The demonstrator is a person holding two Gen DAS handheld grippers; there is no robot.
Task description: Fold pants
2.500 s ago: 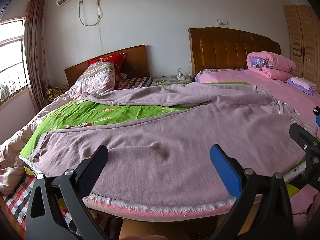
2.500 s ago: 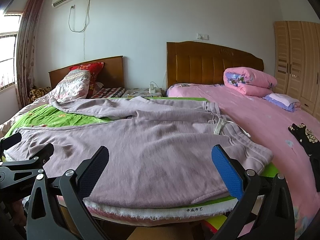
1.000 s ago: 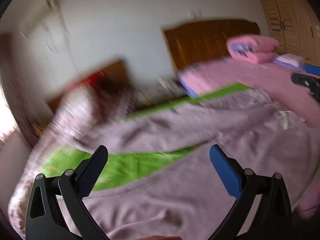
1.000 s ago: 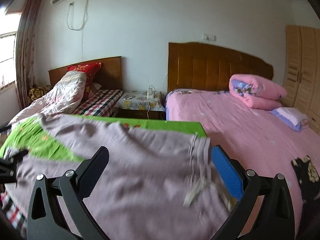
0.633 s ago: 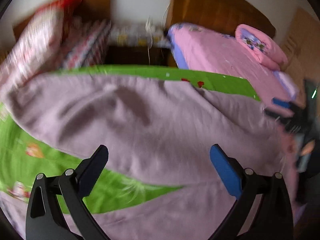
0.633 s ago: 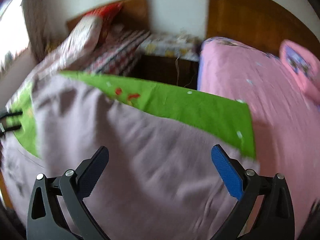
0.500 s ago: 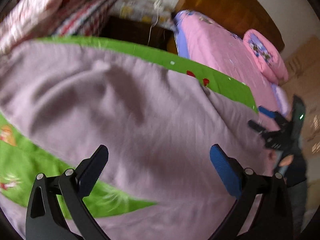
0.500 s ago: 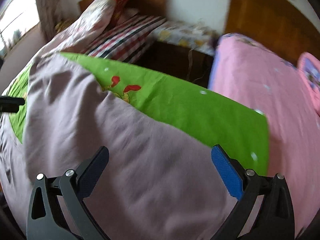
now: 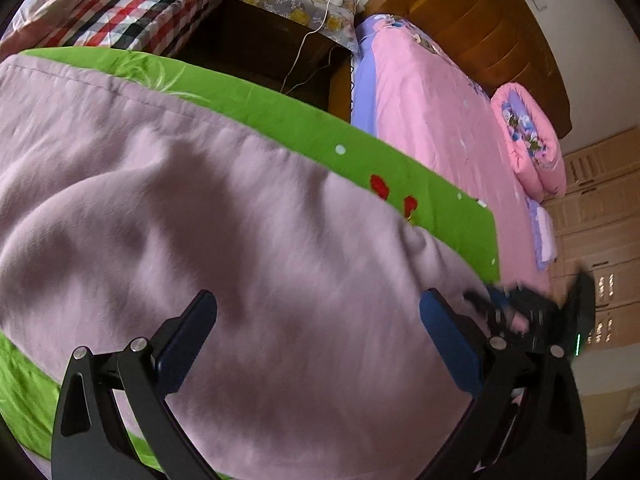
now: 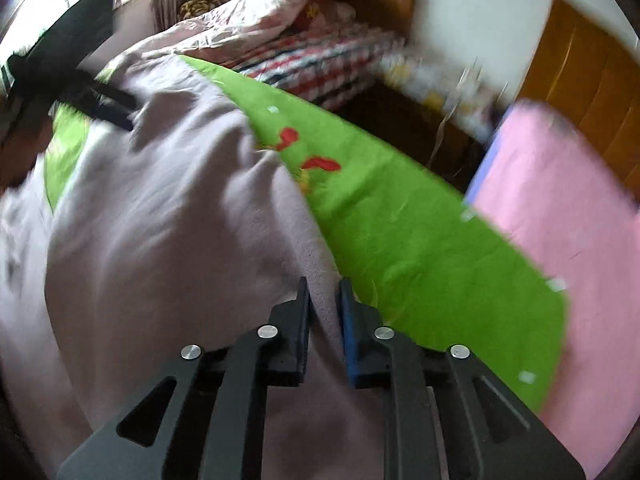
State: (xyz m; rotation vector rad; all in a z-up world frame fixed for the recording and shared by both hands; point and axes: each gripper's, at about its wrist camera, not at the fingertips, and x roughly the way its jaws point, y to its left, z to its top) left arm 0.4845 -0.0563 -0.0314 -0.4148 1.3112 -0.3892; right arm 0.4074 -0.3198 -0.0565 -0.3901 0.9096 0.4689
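Observation:
The lilac pants (image 9: 200, 240) lie spread on a green sheet (image 9: 304, 120) over the bed. My left gripper (image 9: 316, 324) is open and hovers just above the far pant leg. My right gripper (image 10: 323, 300) is shut on the far edge of the pants (image 10: 168, 208), with a fold of cloth pinched between its jaws. It also shows blurred in the left wrist view (image 9: 520, 312) at the right end of the pants. The left gripper shows in the right wrist view (image 10: 76, 80) at the far left end of the leg.
A pink bed (image 9: 432, 112) with a rolled pink quilt (image 9: 528, 136) and a wooden headboard (image 9: 480, 28) stands to the right. A dark nightstand (image 9: 256, 44) with a cable sits between the beds. A checked blanket (image 9: 120, 4) and wardrobe (image 9: 600, 216) are also in view.
Both grippers have moved forward over the bed to the far leg of the pants. My right gripper has closed on the cloth's edge. My left gripper stays open.

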